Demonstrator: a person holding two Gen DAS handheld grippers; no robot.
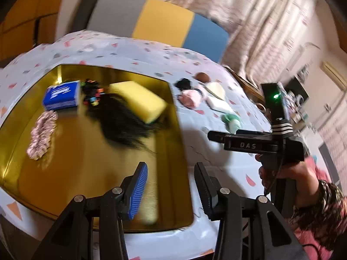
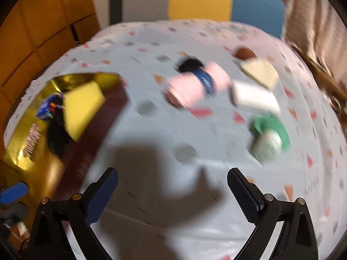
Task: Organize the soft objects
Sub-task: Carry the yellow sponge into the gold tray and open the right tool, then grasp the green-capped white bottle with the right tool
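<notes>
A gold tray [image 1: 91, 173] on the patterned tablecloth holds a yellow sponge [image 1: 141, 100], a blue tissue pack [image 1: 61, 95], a black hair piece [image 1: 121, 121] with coloured ties, and a pink scrunchie [image 1: 42, 134]. My left gripper [image 1: 171, 186] is open and empty over the tray's near right corner. My right gripper [image 2: 173, 192] is open and empty above bare cloth. Ahead of it lie a pink roll with a blue band [image 2: 195, 85], a white pad [image 2: 256, 97], a cream wedge [image 2: 260, 71] and a green and white bundle [image 2: 269, 138]. The right wrist view is blurred.
A black item [image 2: 190, 64] and a brown round item [image 2: 245, 53] lie further back on the cloth [image 2: 151, 130]. A grey, yellow and blue chair back [image 1: 160, 21] stands behind the table. Curtains hang at the right. The tray also shows at the left in the right wrist view [image 2: 32, 149].
</notes>
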